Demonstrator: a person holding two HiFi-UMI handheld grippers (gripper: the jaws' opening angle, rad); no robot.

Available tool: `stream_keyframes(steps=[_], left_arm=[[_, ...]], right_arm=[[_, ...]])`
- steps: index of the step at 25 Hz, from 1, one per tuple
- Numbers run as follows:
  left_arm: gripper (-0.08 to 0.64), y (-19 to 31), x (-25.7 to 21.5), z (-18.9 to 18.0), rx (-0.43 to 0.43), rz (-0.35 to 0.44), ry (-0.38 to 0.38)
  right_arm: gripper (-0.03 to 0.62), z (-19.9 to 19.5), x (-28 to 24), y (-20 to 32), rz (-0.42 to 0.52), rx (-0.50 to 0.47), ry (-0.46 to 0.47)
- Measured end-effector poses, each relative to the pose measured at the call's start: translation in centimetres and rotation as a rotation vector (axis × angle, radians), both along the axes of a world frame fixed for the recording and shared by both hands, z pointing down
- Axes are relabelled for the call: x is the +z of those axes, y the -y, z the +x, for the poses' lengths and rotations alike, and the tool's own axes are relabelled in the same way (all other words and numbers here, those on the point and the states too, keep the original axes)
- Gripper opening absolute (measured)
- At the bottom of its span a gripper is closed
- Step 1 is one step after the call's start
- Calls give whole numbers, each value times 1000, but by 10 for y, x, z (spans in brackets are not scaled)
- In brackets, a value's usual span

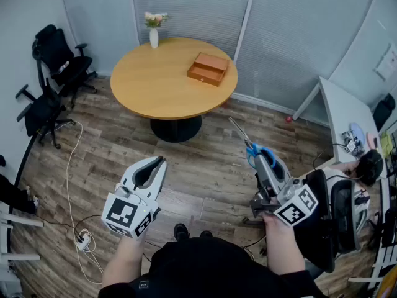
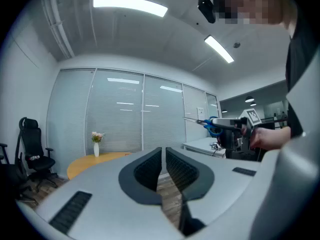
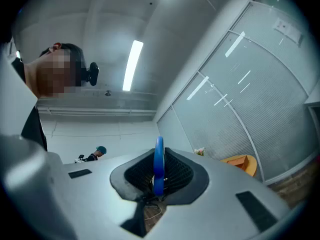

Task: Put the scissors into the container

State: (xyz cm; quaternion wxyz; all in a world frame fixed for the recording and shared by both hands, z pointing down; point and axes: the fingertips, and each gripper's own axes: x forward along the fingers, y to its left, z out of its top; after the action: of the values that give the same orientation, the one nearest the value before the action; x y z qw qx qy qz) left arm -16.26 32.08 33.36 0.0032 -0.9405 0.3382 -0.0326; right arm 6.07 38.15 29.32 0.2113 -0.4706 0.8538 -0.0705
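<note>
1. We are looking first at the wooden container (image 1: 208, 69), which is sitting on the round tabletop (image 1: 162, 82) near its right rim. Its lower part is pulled out like a drawer. From the head view we cannot tell what is lying inside it.
2. A white vase (image 1: 154, 37) is standing at the tabletop's far rim and is holding a small bunch of flowers (image 1: 155, 18).
3. The scissors (image 1: 250, 149) are not in the container. They are hanging in the air well apart from the tabletop, on its near side above the wooden floor (image 1: 205, 172). Their blades are pointing up toward the tabletop.
4. The right gripper (image 1: 265, 161) is carrying them, its fingers pinching the blue handle.
5. The left gripper (image 1: 160, 161) is hovering on the near side of the tabletop too. Its fingers are pressed almost together.
6. The right gripper view is showing what the head view cannot: the blue handle of the scissors (image 3: 158, 166) is standing edge-on between the ribbed pads of the right gripper (image 3: 158, 178).
7. The left gripper view is giving us a level look across the room. Past the left gripper (image 2: 163, 156) the vase (image 2: 96, 148) is rising above the tabletop (image 2: 92, 160). To the right of the tabletop, the scissors (image 2: 209, 124) are sticking out of the right gripper (image 2: 221, 125).
8. Only the head view is showing the two black chairs (image 1: 59, 58) left of the tabletop.
</note>
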Motion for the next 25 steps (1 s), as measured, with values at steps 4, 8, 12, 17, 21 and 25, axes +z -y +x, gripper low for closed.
stream_keyframes(steps=[4,8,12,17,21,25], left_arm=[[34,11,1,-12,3,-29,-33],[34,14,4,-16,21,-25,-30],[34,17,3,-24,36,-26,-39],[34,31,8,-35,56,-40,-35],[34,46,13,-37,63,-53,-34],[34,68,22,-30,65,-66,-23]], right_arm=[[66,-18,0,11,-10,5,-11],[66,-25,0,18,-9,4,-9],[66,-35,2,29,-18,2,-25],[66,-49,2,43,-25,-6,-9],[66,-48,8,56,-39,0,3],[66,-38,21,76,-68,10,23]])
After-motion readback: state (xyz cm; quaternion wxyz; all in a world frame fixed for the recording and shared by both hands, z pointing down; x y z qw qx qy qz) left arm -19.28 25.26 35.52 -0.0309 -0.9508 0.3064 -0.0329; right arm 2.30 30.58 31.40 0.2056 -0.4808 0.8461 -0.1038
